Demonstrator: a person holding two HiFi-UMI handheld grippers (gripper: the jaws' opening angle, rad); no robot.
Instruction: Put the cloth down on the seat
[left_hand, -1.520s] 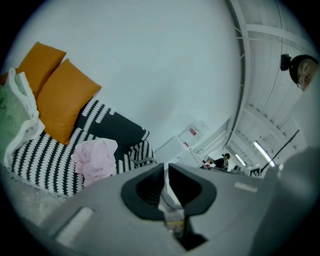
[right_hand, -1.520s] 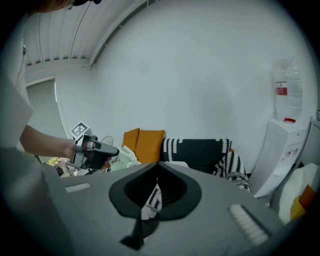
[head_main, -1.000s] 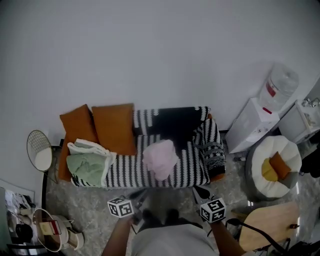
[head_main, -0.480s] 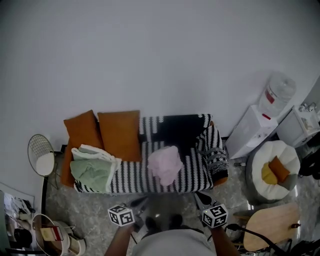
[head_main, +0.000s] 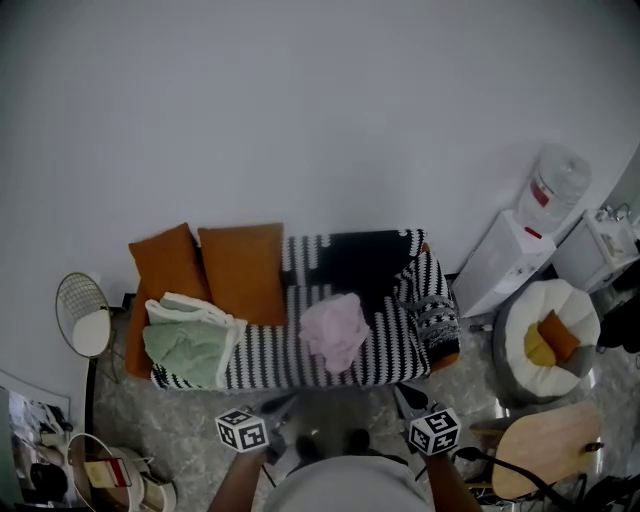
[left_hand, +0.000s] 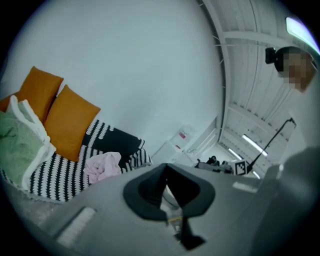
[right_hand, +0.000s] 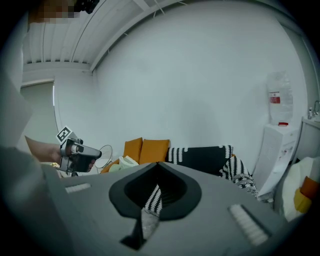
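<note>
The left gripper (head_main: 283, 408) and right gripper (head_main: 402, 397), both closed and empty, have drawn back toward 6 o'clock, leaving the pink cloth (head_main: 335, 330) on the striped seat (head_main: 265, 347) at 12 o'clock, so the task looks done.

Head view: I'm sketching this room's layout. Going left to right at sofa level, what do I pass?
Round wire stand → folded green blanket → pink cloth → patterned throw on the sofa arm → white round pouf

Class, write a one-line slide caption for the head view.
Pink cloth lying crumpled on the striped sofa seat, right of two orange cushions and a folded green blanket.
</note>
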